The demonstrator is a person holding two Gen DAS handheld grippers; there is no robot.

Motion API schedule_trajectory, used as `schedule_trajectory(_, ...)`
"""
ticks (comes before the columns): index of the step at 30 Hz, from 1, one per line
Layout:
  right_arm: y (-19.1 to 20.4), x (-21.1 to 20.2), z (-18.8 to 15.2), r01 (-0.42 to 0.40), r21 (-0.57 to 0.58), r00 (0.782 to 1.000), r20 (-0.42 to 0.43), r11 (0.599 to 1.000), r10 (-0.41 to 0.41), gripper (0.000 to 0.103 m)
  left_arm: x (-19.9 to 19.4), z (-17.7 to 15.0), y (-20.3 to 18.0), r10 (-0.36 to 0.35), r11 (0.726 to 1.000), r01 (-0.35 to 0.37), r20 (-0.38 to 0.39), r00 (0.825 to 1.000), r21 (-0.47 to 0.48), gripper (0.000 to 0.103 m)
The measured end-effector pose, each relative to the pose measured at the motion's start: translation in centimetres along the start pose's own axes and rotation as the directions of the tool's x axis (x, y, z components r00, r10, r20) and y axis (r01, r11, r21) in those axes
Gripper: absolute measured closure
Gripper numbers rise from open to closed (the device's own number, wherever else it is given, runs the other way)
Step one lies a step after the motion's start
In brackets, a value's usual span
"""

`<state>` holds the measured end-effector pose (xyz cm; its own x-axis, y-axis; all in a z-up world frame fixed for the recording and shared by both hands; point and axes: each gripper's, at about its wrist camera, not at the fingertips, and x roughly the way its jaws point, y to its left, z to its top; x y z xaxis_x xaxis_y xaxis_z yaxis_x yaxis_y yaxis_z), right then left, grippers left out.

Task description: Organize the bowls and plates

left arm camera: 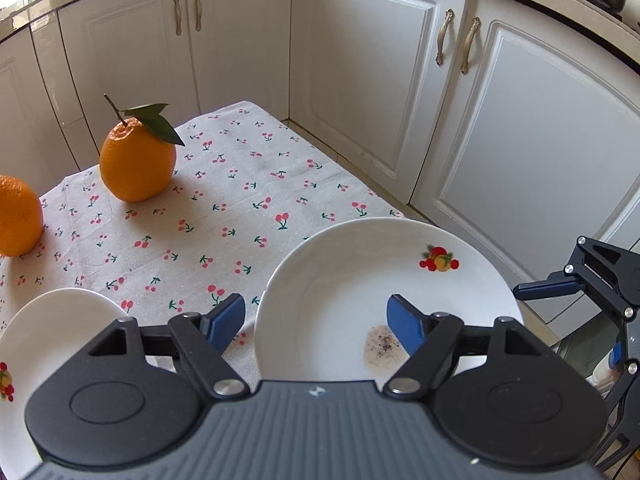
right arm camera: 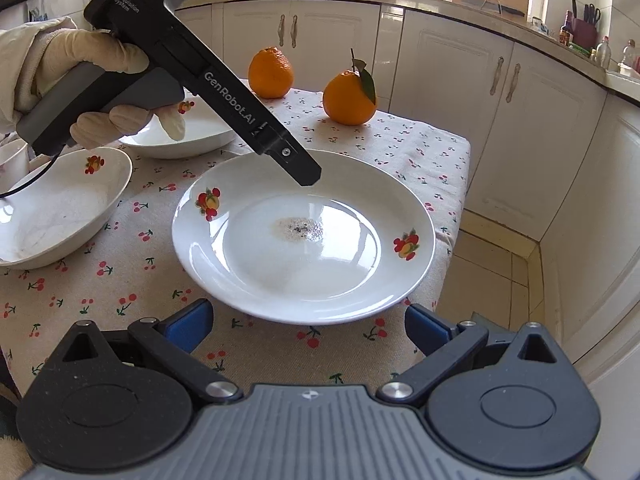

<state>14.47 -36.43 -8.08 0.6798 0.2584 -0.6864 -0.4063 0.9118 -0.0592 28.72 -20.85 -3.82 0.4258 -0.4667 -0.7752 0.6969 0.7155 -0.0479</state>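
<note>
A white plate (right arm camera: 304,236) with fruit decals and a brown speckled stain lies near the table's right edge; it also shows in the left wrist view (left arm camera: 360,292). My left gripper (left arm camera: 316,322) is open, hovering over the plate's left rim, empty. My right gripper (right arm camera: 308,328) is open and empty, just in front of the plate's near rim. Two white bowls stand left of the plate: a near one (right arm camera: 60,216) and a farther one (right arm camera: 180,136). One bowl shows in the left wrist view (left arm camera: 52,320).
Two oranges (right arm camera: 270,72) (right arm camera: 350,96) stand at the table's far side; they also show in the left wrist view (left arm camera: 138,160) (left arm camera: 18,216). The cherry-print tablecloth (right arm camera: 100,292) covers the table. White cabinets (left arm camera: 400,80) surround it. A cup rim (right arm camera: 12,160) sits far left.
</note>
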Motion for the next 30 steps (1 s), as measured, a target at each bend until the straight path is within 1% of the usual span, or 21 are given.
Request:
schedule_trajectory(6,1.8,-2.5,0.0,0.036,0.001,0.999,0.030,0.999,-0.036,0.000,-3.8,-1.5,-0.7,0.010,1.000,-0.009,0.046,0.999,-0.011,0.025)
schedule_trajectory(11,3.8,-4.0,0.5,0.086,0.033,0.995,0.040,0.996,-0.087,0.000,-7.3,-3.6,-1.4,0.023,1.000,-0.021,0.093,0.995,-0.023,0.024)
schedule_trajectory(13,4.6,-4.5,0.7,0.107,0.031,0.993,0.051,0.994,-0.108,0.000,-8.8,-4.6,-1.9,0.036,0.999,-0.035,0.117,0.993,-0.014,0.021)
schedule_trajectory(14,5.1,-4.8,0.7,0.120,0.027,0.991,0.057,0.992,-0.121,0.000,-9.5,-5.1,-2.1,0.054,0.999,-0.054,0.132,0.990,-0.006,0.017)
schedule_trajectory(15,5.5,-5.0,0.8,0.131,0.025,0.989,0.063,0.991,-0.133,0.000,-10.3,-5.6,-2.5,0.076,0.997,-0.078,0.154,0.985,0.005,0.015)
schedule_trajectory(16,6.3,-5.5,0.8,0.151,0.026,0.985,0.076,0.988,-0.152,0.000,-11.0,-6.1,-2.8,0.095,0.995,-0.100,0.175,0.980,0.019,0.015)
schedule_trajectory(19,7.0,-6.1,0.7,0.157,0.039,0.983,0.089,0.987,-0.160,0.000,-13.0,-7.8,-3.7,0.139,0.987,-0.153,0.227,0.964,0.046,0.014)
schedule_trajectory(21,7.7,-6.6,0.6,0.153,0.056,0.982,0.103,0.987,-0.158,0.000,-14.1,-9.0,-4.2,0.149,0.985,-0.167,0.253,0.956,0.049,0.010)
schedule_trajectory(23,8.3,-7.1,0.4,0.149,0.062,0.981,0.115,0.987,-0.155,0.000,-15.0,-10.3,-4.7,0.151,0.984,-0.170,0.267,0.952,0.048,0.009)
schedule_trajectory(25,8.8,-7.2,0.2,0.164,0.044,0.978,0.125,0.986,-0.168,0.000,-15.8,-11.7,-5.3,0.146,0.984,-0.169,0.283,0.948,0.060,0.009)
schedule_trajectory(28,9.3,-7.0,0.0,0.195,0.033,0.975,0.104,0.980,-0.197,0.000,-16.8,-13.6,-6.1,0.157,0.982,-0.181,0.300,0.941,0.053,0.008)
schedule_trajectory(30,9.6,-7.1,-0.2,0.191,0.040,0.976,0.101,0.981,-0.195,0.000,-17.2,-14.8,-6.2,0.160,0.983,-0.179,0.304,0.939,0.038,0.005)
